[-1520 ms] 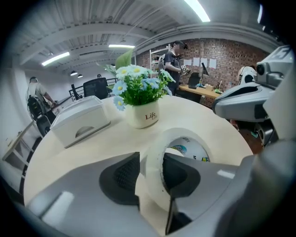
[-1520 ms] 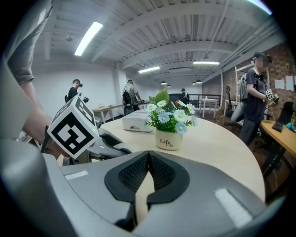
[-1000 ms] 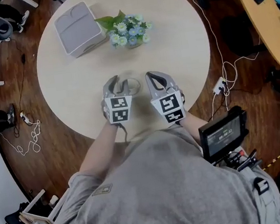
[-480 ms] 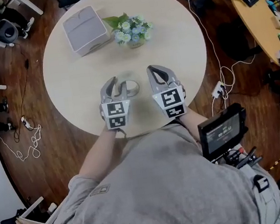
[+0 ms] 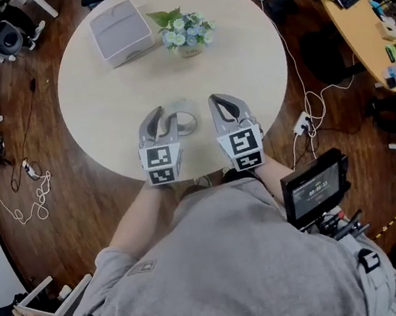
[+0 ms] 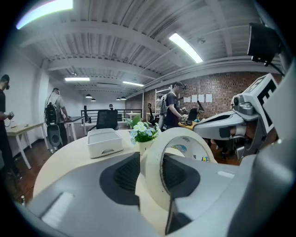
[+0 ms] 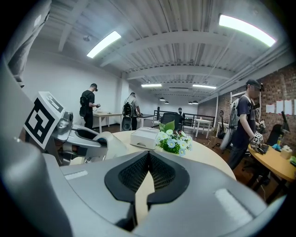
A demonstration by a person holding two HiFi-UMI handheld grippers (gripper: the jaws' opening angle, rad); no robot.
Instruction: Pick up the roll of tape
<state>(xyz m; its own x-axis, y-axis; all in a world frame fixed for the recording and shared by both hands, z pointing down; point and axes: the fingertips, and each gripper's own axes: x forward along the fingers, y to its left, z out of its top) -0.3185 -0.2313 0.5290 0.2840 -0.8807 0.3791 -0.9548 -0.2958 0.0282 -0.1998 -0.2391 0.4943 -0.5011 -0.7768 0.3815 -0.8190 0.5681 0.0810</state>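
The roll of tape [image 6: 185, 133] is a cream ring standing on edge between the pads of my left gripper [image 6: 148, 173], which is shut on its wall. In the head view the roll [image 5: 187, 123] shows just right of the left gripper [image 5: 160, 122], above the near part of the round table [image 5: 103, 108]. My right gripper [image 5: 221, 105] hovers beside it on the right, shut with nothing in it. In the right gripper view the jaws [image 7: 148, 173] meet at their tips, and the left gripper [image 7: 76, 139] with the roll [image 7: 112, 146] shows at the left.
A white box [image 5: 120, 31] and a small pot of flowers [image 5: 186, 32] stand at the table's far side. Cables [image 5: 308, 112] trail over the wooden floor on the right. A screen [image 5: 315, 188] sits by my right hip. People stand at desks in the background.
Both grippers have come up off the table a little, the left one carrying the roll with it. The grip on the roll looks the same.
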